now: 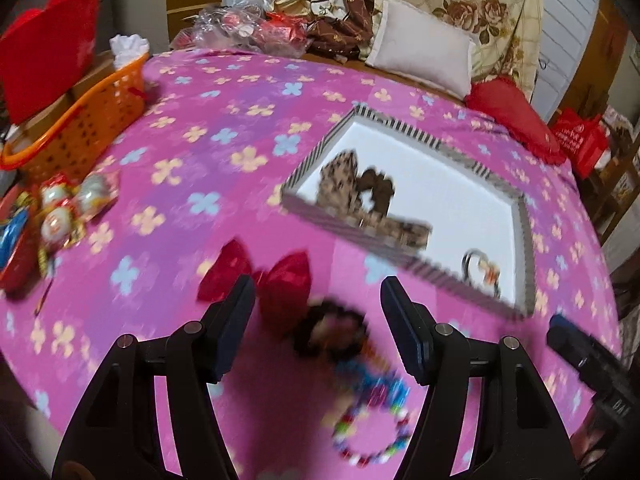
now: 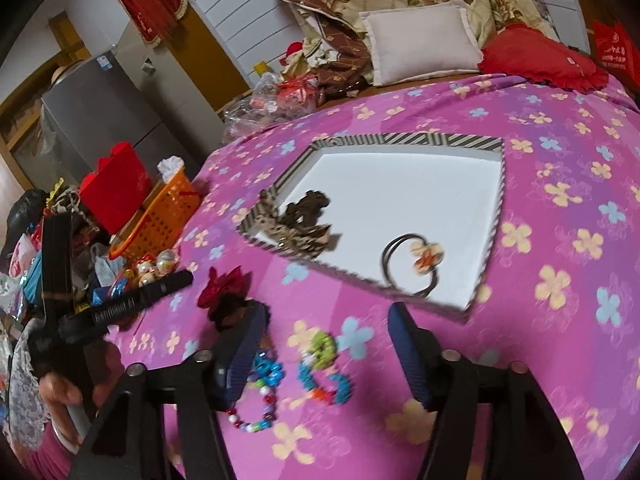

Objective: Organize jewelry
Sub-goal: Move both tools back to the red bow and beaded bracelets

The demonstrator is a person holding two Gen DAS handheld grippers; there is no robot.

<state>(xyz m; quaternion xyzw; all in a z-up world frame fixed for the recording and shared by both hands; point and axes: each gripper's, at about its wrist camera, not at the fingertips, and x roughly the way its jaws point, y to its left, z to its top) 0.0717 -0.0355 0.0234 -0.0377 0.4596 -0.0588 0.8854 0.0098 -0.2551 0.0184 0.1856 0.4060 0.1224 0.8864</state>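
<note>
both grippers are hanging wide above the pink flowered bedspread (image 2: 560, 216) with nothing between their pads: we are holding the left gripper (image 1: 318, 322) over a dark scrunchie (image 1: 330, 330), with a beaded bracelet (image 1: 372, 436) lying nearer us and a red bow (image 1: 260, 280) just ahead. under the right gripper (image 2: 328, 344) we are seeing bright bead pieces (image 2: 324, 372). ahead of both, the striped tray (image 2: 400, 139) is carrying a leopard-print hair piece (image 2: 300, 224) and a flowered hair tie (image 2: 416, 264). off left, an orange basket (image 1: 76, 136) is sitting.
</note>
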